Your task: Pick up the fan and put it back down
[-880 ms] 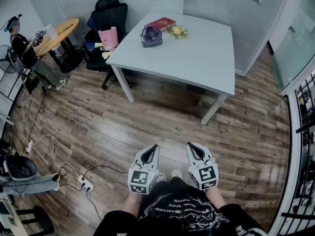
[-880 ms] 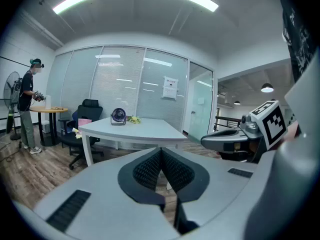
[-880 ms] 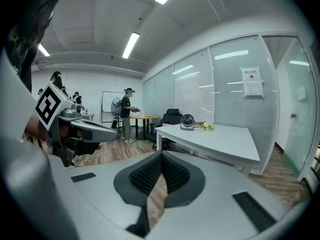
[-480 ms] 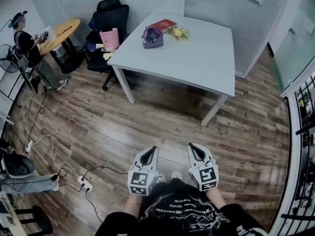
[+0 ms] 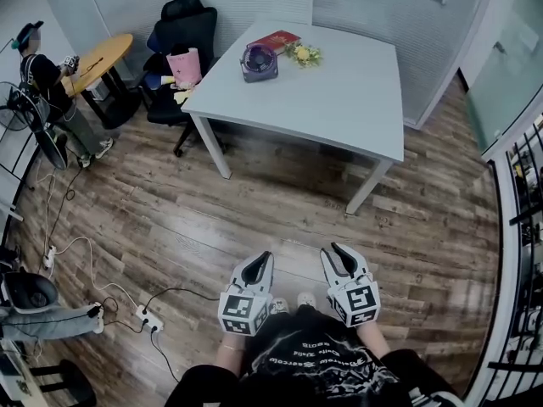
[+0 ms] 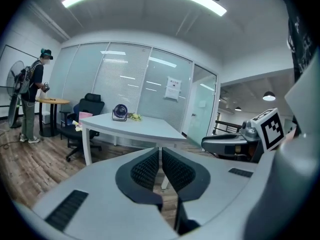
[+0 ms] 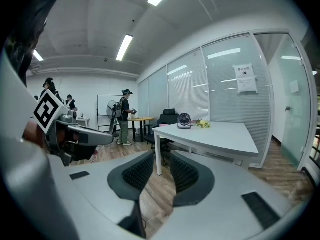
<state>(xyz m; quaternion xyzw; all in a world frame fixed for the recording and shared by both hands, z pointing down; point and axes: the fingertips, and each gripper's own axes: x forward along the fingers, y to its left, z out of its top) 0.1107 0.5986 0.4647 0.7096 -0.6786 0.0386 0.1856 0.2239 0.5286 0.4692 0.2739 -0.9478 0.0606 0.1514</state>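
Unmoved, purple round-caged fan [image 5: 260, 61] stands on table [image 5: 339, 96]; left claw [image 5: 265, 256] closed, right claw [image 5: 336, 249] narrowly apart.

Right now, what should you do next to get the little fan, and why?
Probably step toward the table: the fan sits near its far edge, out of reach, while the left gripper, shut, and right gripper, slightly open, are empty.
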